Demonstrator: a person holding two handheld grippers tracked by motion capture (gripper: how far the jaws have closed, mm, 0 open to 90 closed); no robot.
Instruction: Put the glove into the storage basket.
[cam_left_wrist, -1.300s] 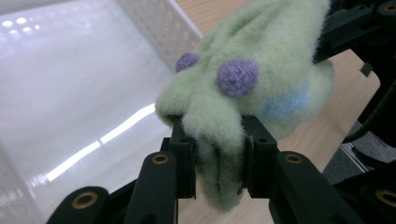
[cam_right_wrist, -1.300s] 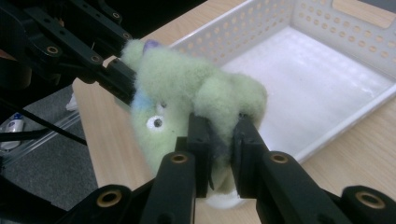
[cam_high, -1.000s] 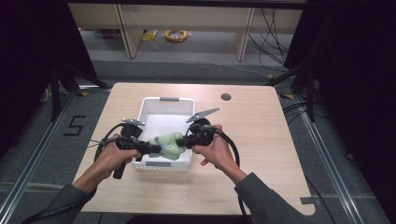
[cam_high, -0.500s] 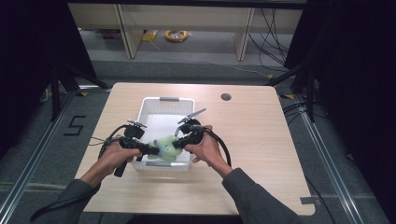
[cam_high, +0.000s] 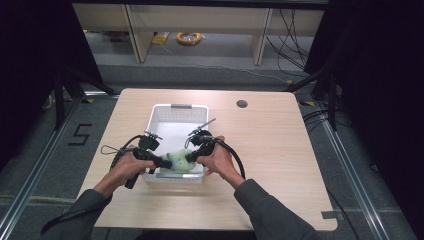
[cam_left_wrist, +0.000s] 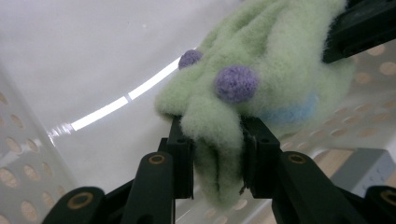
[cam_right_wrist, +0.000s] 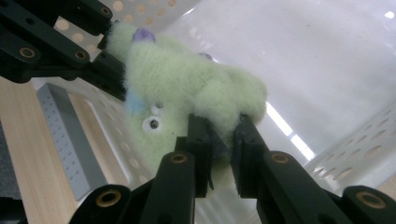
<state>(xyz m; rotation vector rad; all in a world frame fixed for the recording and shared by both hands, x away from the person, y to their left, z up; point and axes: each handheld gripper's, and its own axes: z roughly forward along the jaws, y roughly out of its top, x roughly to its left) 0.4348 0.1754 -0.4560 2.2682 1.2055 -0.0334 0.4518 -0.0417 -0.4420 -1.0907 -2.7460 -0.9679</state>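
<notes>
A fuzzy pale green plush toy (cam_high: 179, 160) with purple bumps (cam_left_wrist: 236, 83) and a small eye (cam_right_wrist: 152, 123) hangs low inside the near end of a white perforated basket (cam_high: 175, 111). My left gripper (cam_high: 166, 162) is shut on one end of the toy (cam_left_wrist: 219, 140), pinching its fleece between both jaws. My right gripper (cam_high: 189, 158) is shut on the other end (cam_right_wrist: 219, 128). In the right gripper view the left gripper's black jaws (cam_right_wrist: 60, 46) show at the upper left, clamped on the toy's far side.
The basket stands in the middle of a light wooden table (cam_high: 270, 150), with a grey handle strip (cam_right_wrist: 65, 135) on its near wall. A round cable hole (cam_high: 242, 104) lies at the table's back right. Shelving and cables are on the floor beyond.
Both grippers have carried the toy down and toward the near wall of the basket. The hands have come closer together and the toy sits lower inside.
</notes>
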